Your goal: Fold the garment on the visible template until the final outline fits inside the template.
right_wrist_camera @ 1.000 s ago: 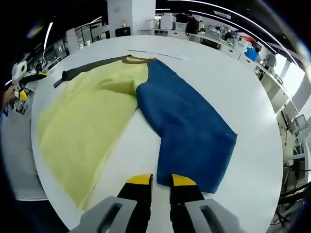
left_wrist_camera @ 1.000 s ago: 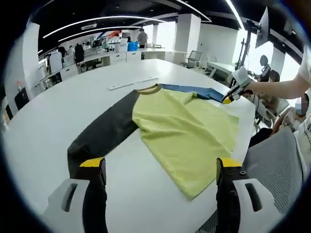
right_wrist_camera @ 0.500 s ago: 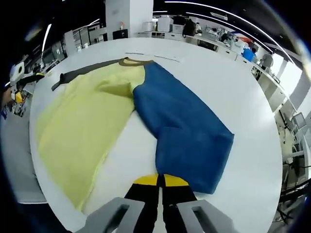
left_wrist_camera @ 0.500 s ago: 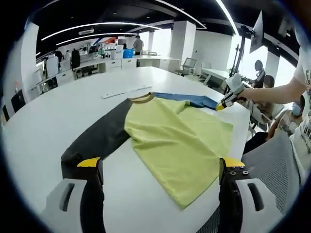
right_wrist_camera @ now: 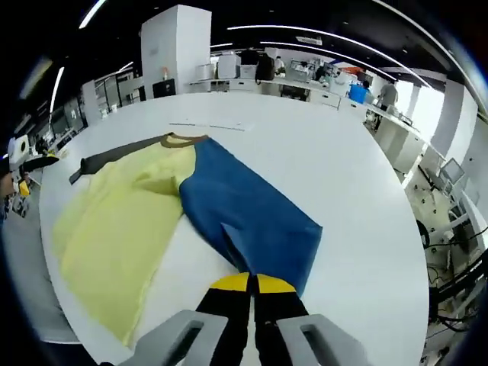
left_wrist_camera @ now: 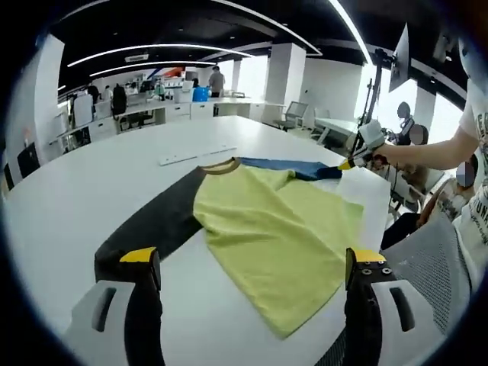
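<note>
My left gripper (left_wrist_camera: 252, 263) hangs over the near edge of the round white counter (left_wrist_camera: 91, 175) with its two yellow-tipped fingers (left_wrist_camera: 141, 259) spread wide and released, nothing between them. Between those fingers and beyond, toward twelve o'clock, lies the short-sleeved garment with a yellow-green body, one dark grey sleeve and one blue sleeve (left_wrist_camera: 278, 229). It is spread flat on the counter, its brown collar at the far end; the grey sleeve runs down toward seven o'clock, its cuff just beside my left finger. At two o'clock in the left gripper view my right gripper (left_wrist_camera: 352, 162) sits at the tip of the blue sleeve, with a person's hand behind it.

In the right gripper view my right gripper (right_wrist_camera: 252, 284) has its fingers clenched together on the blue sleeve's hem, the blue cloth (right_wrist_camera: 244, 217) rising straight from the fingertips toward eleven o'clock. A thin pale strip (right_wrist_camera: 207, 126) lies on the counter just past the collar. I can read no writing on the garment or the strip.
</note>
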The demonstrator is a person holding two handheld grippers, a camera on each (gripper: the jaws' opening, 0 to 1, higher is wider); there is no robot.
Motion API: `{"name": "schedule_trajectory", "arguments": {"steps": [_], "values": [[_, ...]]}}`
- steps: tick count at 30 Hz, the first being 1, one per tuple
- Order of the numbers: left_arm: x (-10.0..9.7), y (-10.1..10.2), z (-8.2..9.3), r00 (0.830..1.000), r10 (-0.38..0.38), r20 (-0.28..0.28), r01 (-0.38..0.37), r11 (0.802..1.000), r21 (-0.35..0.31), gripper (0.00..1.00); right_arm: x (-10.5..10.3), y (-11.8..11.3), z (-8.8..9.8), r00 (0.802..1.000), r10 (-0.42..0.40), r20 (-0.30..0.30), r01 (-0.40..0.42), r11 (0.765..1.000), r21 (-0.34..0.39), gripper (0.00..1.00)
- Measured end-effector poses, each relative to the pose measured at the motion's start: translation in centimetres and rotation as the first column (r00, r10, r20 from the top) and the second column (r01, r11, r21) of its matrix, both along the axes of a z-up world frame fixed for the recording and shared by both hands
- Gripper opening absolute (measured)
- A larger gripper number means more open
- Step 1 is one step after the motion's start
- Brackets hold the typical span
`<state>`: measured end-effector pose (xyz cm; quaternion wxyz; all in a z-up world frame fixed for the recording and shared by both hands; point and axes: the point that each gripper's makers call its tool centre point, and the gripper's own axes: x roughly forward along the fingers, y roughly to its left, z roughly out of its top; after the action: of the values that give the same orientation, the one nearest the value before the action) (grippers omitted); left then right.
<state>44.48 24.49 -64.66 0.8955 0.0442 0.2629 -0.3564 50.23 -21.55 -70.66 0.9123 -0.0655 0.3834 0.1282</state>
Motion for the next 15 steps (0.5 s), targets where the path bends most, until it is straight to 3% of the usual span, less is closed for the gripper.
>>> {"name": "schedule_trajectory", "arguments": {"steps": [4, 5, 10, 15], "values": [[-0.3, -0.1, -0.1, 1.000, 0.002, -0.008, -0.002, 1.000, 0.008, 0.98, 0.2, -1.7, 0.6, 0.998, -0.052, 0.027, 0.053, 0.999, -0.011, 0.00], [-0.3, 0.0, -0.2, 1.000, 0.003, -0.007, -0.003, 1.000, 0.008, 0.98, 0.3, -2.5, 0.9, 0.995, -0.097, 0.036, 0.097, 0.995, 0.004, 0.00], [-0.5, -0.1, -0.2, 1.000, 0.006, -0.009, -0.006, 1.000, 0.011, 0.96, 0.2, -5.0, 1.9, 0.962, -0.268, 0.058, 0.262, 0.960, 0.096, 0.00], [-0.5, 0.1, -0.3, 1.000, 0.007, -0.012, -0.007, 1.000, 0.022, 0.96, -0.3, -6.6, 1.9, 0.947, -0.317, 0.060, 0.311, 0.946, 0.088, 0.00]]}}
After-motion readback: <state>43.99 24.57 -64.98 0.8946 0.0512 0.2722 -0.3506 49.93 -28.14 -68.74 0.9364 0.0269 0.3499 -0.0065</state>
